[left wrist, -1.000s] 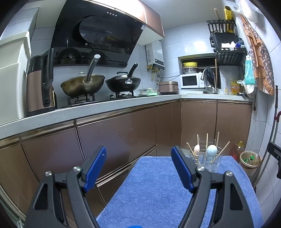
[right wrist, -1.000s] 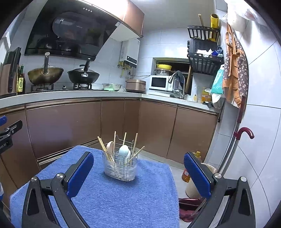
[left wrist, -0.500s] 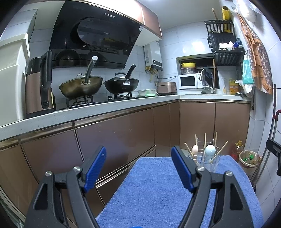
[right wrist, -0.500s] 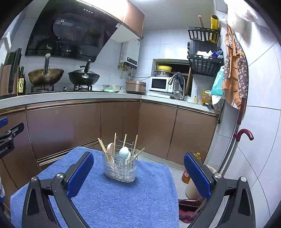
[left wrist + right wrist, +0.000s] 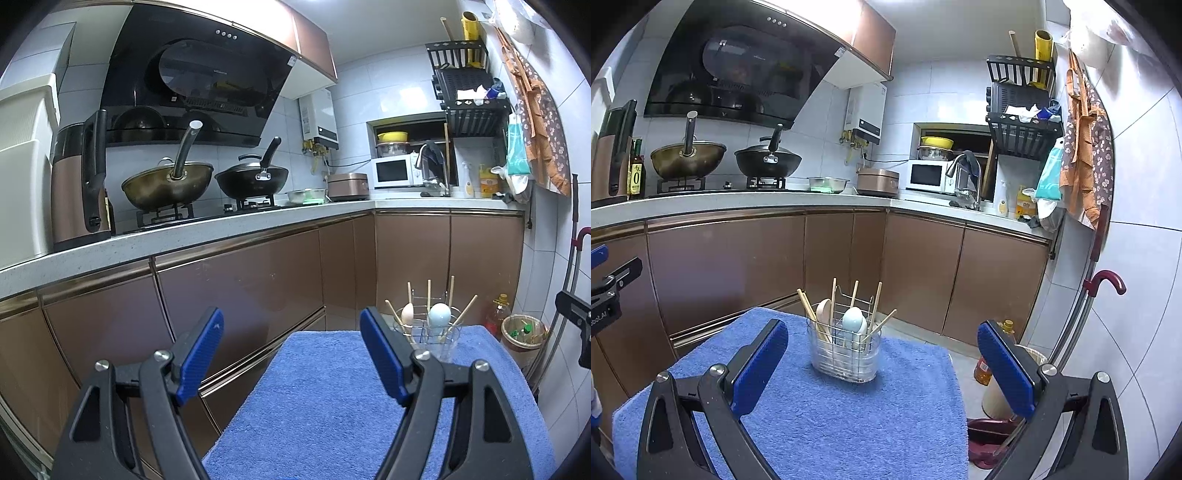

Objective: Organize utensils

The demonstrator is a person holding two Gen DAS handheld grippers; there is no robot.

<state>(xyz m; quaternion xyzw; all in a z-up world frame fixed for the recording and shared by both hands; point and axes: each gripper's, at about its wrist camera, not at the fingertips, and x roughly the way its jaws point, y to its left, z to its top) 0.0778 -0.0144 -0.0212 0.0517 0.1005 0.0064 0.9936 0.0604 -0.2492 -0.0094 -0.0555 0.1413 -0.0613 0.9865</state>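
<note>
Seen from the left wrist, the left gripper [image 5: 291, 350] is hovering with its blue pads spread wide and nothing between them, over the near edge of a bench covered by a blue towel [image 5: 332, 398]. The utensil holder [image 5: 428, 338] is standing at the towel's far right corner, carrying chopsticks [image 5: 428, 295], a beige spoon [image 5: 407, 313] and a pale blue spoon [image 5: 439, 314], all upright or leaning outward. Behind it, brown cabinets [image 5: 236, 291] are running under a counter bearing two woks [image 5: 168, 186]. Seen from the right wrist, the right gripper [image 5: 882, 363] is likewise hanging spread and empty, its pads flanking the holder [image 5: 846, 354] from nearer the camera without touching it. The holder, a wire frame around a clear cup, is sitting on the towel [image 5: 820, 417] toward its far edge, with the chopsticks [image 5: 809, 310] fanning out above the two spoon bowls. A corner of the left gripper is showing at the left edge.
</note>
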